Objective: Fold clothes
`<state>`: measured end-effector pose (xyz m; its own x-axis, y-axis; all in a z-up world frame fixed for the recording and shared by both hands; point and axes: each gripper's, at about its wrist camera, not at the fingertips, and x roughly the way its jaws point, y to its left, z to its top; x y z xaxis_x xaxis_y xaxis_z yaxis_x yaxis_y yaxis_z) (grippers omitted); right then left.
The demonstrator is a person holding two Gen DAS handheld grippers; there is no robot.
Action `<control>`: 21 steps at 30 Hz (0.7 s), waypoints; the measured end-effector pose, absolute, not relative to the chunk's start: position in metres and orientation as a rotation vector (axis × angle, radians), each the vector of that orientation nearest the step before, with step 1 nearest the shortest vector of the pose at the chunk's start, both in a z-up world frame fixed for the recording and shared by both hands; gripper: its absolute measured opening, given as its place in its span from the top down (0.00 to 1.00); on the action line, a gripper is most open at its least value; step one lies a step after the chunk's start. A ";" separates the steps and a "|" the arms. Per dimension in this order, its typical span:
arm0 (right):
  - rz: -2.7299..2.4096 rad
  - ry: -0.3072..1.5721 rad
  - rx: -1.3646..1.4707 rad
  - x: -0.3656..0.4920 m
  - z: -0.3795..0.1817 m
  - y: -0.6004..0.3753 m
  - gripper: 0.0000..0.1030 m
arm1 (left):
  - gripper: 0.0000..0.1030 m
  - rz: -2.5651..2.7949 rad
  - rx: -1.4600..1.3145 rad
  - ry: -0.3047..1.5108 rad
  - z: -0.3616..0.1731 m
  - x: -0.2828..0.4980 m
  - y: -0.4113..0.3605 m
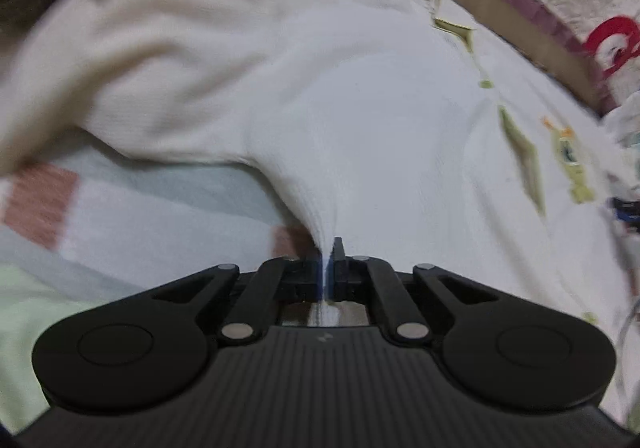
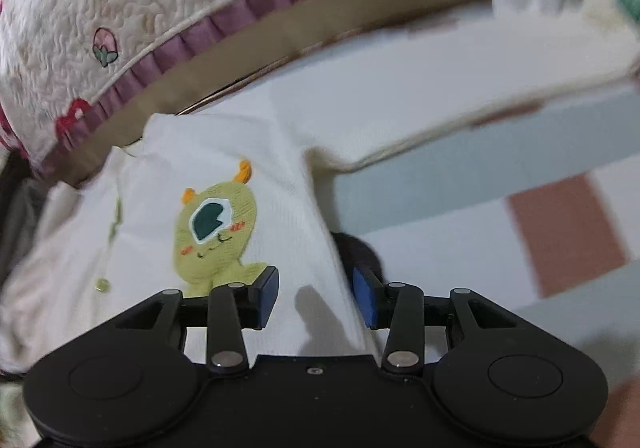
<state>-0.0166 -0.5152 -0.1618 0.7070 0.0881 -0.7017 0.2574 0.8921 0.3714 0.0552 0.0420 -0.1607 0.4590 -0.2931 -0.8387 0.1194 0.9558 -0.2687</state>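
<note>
your left hand-held gripper is pinched tight on the hem of the white knit cardigan with a green monster patch, spread on the checked bed sheet. your right hand-held gripper gapes wide astride its edge, holding nothing. judging by this, a fold is underway; next, nip that edge toward 12 o'clock.

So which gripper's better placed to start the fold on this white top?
Left, probably. The left gripper is already shut on the white top's fabric and can pull it over. The right gripper is open, straddling the top's edge without gripping.
</note>
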 end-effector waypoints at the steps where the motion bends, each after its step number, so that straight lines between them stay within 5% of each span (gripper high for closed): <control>1: -0.063 0.765 0.441 -0.021 -0.154 -0.503 0.53 | 0.97 -0.242 -0.178 1.063 -0.159 0.054 0.042; 15: 0.466 1.062 0.487 -0.004 -0.187 -0.326 0.54 | 0.97 -0.242 -0.249 1.046 -0.158 0.056 0.053; 16: 0.479 1.043 0.470 -0.006 -0.185 -0.320 0.58 | 0.97 -0.243 -0.245 1.043 -0.157 0.056 0.053; 17: 0.483 1.024 0.452 -0.008 -0.182 -0.316 0.92 | 0.97 -0.245 -0.245 1.044 -0.157 0.056 0.053; 21: 0.381 0.823 0.413 -0.037 -0.149 -0.322 0.95 | 0.98 -0.249 -0.250 1.045 -0.156 0.055 0.055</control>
<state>-0.0374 -0.3219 -0.1490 0.6221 0.4771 -0.6208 -0.1647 0.8549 0.4919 0.0553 0.0547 -0.1557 0.4791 -0.3193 -0.8176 0.0836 0.9438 -0.3196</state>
